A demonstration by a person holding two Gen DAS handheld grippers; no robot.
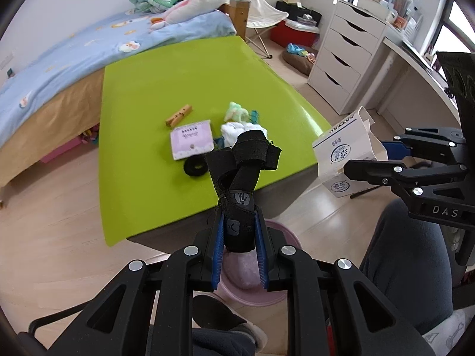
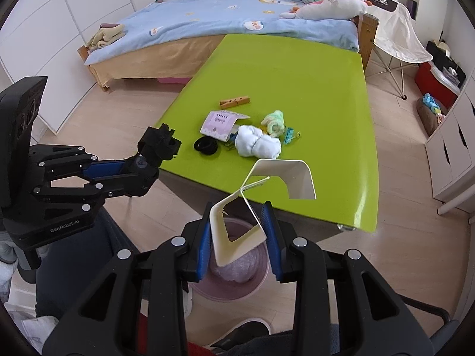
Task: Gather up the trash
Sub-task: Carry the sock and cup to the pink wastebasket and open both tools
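My left gripper point(image 1: 240, 231) is shut on a rolled black strap point(image 1: 243, 172), held above a pink bin point(image 1: 252, 293) on the floor at the green table's point(image 1: 166, 89) near edge. My right gripper point(image 2: 240, 231) is shut on a torn white carton point(image 2: 267, 190), also above the pink bin point(image 2: 237, 284). The carton point(image 1: 347, 154) and right gripper point(image 1: 383, 160) show at right in the left wrist view. The left gripper point(image 2: 148, 160) with the strap point(image 2: 160, 142) shows at left in the right wrist view.
On the table point(image 2: 297, 74) lie a wooden clothespin point(image 2: 235, 101), a pink card point(image 2: 218, 124), a black hair tie point(image 2: 205, 146), a white cloth point(image 2: 258, 144), a green scrunchie point(image 2: 274, 121) and small clips. A bed point(image 2: 222, 17), folding chair point(image 2: 394, 29) and white drawers point(image 1: 347, 50) surround it.
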